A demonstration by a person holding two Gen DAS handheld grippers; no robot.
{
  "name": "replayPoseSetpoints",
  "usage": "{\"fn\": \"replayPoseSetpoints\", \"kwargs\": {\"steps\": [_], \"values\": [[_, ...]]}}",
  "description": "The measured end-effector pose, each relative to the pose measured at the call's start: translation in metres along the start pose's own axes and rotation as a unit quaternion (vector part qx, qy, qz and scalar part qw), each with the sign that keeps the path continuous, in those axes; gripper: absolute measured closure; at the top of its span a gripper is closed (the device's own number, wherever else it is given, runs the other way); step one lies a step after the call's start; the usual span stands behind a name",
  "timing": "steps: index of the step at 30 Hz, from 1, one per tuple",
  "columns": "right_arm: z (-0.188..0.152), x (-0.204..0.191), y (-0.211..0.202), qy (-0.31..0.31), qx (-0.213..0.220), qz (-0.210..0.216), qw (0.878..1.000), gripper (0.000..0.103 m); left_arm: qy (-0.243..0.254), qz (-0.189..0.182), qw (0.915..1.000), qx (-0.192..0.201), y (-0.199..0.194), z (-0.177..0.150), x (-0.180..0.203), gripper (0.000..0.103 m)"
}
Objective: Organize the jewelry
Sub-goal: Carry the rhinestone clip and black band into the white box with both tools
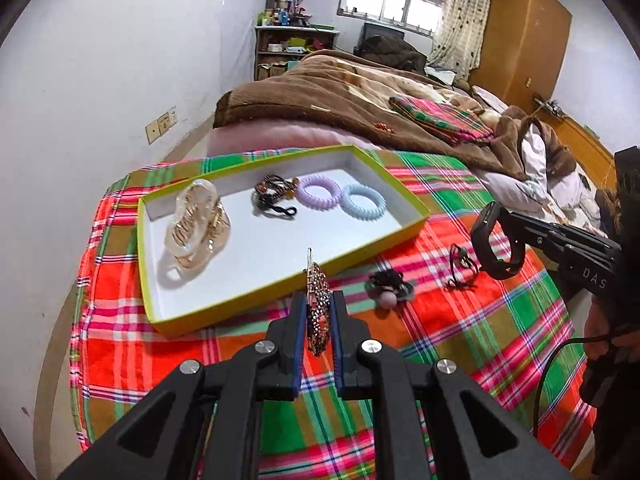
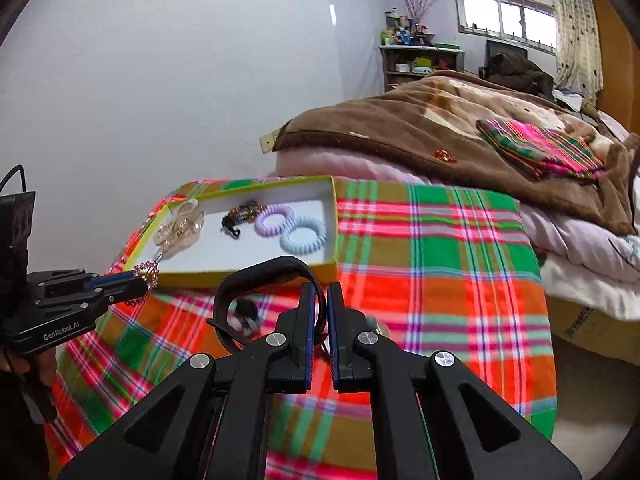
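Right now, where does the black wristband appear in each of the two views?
Left wrist view: the black wristband is at the right, held up in the right gripper above the plaid cloth.
Right wrist view: the wristband arches at lower centre, clamped in that gripper.
Shared landmark: the yellow-green box, beyond it in both.

Both grippers are black plastic: left gripper (image 1: 318, 300) and right gripper (image 2: 318, 300), blue-edged fingers (image 1: 298, 320), silver screws (white lettering, trailing black cable (image 1: 560, 364)).

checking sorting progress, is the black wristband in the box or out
Out. The black wristband is held in the right gripper above the plaid cloth, outside the box.
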State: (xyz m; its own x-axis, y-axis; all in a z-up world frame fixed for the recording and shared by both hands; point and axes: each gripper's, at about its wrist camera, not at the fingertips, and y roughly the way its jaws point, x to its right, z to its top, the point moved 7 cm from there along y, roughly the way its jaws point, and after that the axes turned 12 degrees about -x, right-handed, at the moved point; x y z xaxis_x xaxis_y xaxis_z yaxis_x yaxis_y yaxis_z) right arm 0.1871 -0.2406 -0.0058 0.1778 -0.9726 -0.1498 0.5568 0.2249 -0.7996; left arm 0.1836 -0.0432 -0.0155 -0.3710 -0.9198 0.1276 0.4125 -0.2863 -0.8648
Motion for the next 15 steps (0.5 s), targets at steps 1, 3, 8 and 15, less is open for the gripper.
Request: {"fn": "replayPoseSetpoints", "kwargs": {"steps": [1, 3, 8, 15], "values": [[0.005, -0.002, 0.002, -0.001, 0.0, 0.001, 1.0, 0.097, -0.001, 0.0, 1.0, 0.002, -0.001, 0.001, -0.003, 0.091], [0.012, -0.005, 0.007, -0.003, -0.001, 0.001, 1.0, 0.097, -0.005, 0.002, 1.0, 0.004, -0.001, 0.005, -0.007, 0.091], [0.03, -0.014, 0.026, -0.01, -0.011, 0.002, 1.0, 0.097, -0.016, 0.004, 0.9999, 0.003, 0.002, 0.015, -0.019, 0.091], [0.05, -0.03, 0.058, -0.025, -0.033, 0.003, 0.999, 0.097, -0.034, -0.004, 0.9994, -0.005, 0.019, 0.032, -0.034, 0.091]]}}
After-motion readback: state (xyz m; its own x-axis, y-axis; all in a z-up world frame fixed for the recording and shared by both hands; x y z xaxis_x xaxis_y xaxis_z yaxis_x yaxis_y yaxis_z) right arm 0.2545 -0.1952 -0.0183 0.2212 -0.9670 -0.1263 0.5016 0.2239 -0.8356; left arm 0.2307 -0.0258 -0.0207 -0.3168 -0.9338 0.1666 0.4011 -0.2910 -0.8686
